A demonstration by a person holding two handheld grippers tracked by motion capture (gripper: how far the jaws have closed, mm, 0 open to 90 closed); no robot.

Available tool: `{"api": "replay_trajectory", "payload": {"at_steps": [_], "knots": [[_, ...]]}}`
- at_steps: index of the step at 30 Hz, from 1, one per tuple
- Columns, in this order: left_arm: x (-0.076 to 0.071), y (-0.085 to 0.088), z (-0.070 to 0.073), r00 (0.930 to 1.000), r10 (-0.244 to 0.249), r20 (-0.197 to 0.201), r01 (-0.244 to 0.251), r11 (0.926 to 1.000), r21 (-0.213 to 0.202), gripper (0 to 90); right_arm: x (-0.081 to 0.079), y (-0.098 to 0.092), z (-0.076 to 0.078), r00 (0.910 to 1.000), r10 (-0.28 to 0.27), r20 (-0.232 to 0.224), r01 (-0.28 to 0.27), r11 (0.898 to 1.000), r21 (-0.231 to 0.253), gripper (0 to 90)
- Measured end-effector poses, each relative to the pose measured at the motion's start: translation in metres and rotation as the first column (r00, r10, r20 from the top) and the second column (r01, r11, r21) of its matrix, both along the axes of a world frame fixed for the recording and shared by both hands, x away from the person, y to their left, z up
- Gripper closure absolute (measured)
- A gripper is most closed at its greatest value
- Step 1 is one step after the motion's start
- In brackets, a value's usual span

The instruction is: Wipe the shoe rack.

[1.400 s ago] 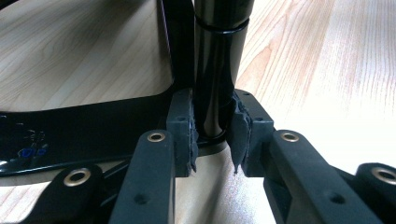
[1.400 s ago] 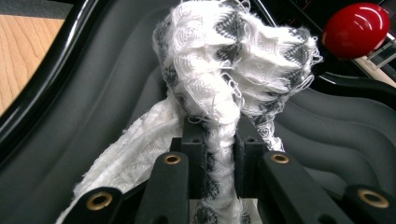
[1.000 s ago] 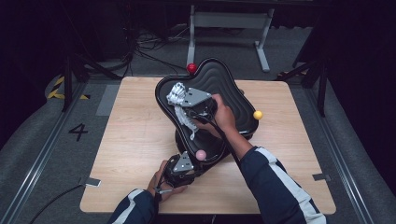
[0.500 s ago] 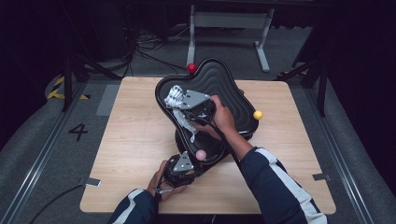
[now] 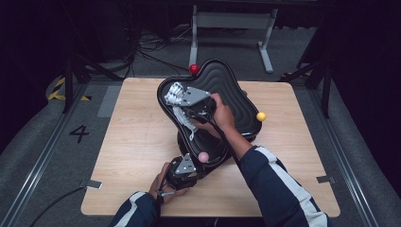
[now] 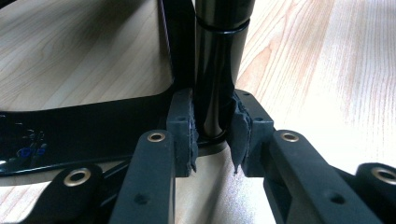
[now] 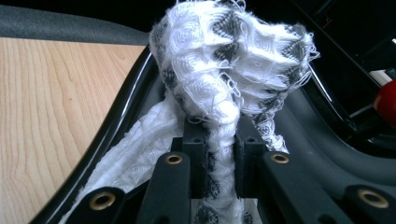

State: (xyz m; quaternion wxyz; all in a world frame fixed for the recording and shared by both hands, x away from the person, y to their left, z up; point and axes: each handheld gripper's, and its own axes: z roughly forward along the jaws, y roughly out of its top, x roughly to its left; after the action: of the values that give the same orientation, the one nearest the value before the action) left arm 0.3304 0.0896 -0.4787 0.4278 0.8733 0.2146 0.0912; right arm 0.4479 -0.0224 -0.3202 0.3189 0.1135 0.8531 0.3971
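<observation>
A black wavy tray (image 5: 236,94) stands tilted on the wooden table (image 5: 132,142), with a red ball (image 5: 194,69), a yellow ball (image 5: 261,116) and a pink ball (image 5: 203,157) at its corners. My right gripper (image 5: 182,101) is shut on a white and grey patterned cloth (image 5: 175,94) at the tray's left rim. In the right gripper view the bunched cloth (image 7: 224,60) rises from between the pads of my right gripper (image 7: 219,154), against the tray's glossy rim (image 7: 126,102). My left gripper (image 6: 212,135) is shut on a glossy black post (image 6: 217,70), near the pink ball at the tray's near end.
The table's front edge runs close behind the left hand (image 5: 163,187). A metal stand (image 5: 231,21) and cables lie on the floor beyond the table. Bare wood stretches to the left and right of the tray. A black base plate (image 6: 93,126) lies beside the post.
</observation>
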Motion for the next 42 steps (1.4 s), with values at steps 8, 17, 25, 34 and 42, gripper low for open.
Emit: {"api": "replay_trajectory", "payload": {"at_steps": [8,17,25,34,42], "knots": [[0.000,0.000,0.000,1.0000,0.001,-0.001,-0.001,1.0000,0.007,71.4,-0.004,0.008,0.001,0.9996,0.027,0.009,-0.027,1.000,-0.013,79.2],[0.000,0.000,0.000,1.0000,0.001,0.000,-0.001,1.0000,0.004,71.4,-0.002,0.001,0.000,0.9997,0.023,0.006,-0.023,1.000,-0.022,79.2],[0.000,0.000,0.000,1.0000,0.002,-0.001,-0.002,1.0000,0.004,71.4,0.014,-0.024,0.000,0.9993,-0.038,-0.007,0.038,0.999,-0.004,79.3],[0.000,0.000,0.000,1.0000,0.000,0.000,0.000,1.0000,-0.004,71.4,0.038,-0.058,0.000,0.9889,-0.146,-0.024,0.147,0.989,0.015,79.5],[0.000,0.000,0.000,1.0000,0.000,0.001,0.000,1.0000,-0.002,71.4,0.056,-0.079,0.001,0.9722,-0.234,-0.016,0.234,0.972,0.006,79.5]]}}
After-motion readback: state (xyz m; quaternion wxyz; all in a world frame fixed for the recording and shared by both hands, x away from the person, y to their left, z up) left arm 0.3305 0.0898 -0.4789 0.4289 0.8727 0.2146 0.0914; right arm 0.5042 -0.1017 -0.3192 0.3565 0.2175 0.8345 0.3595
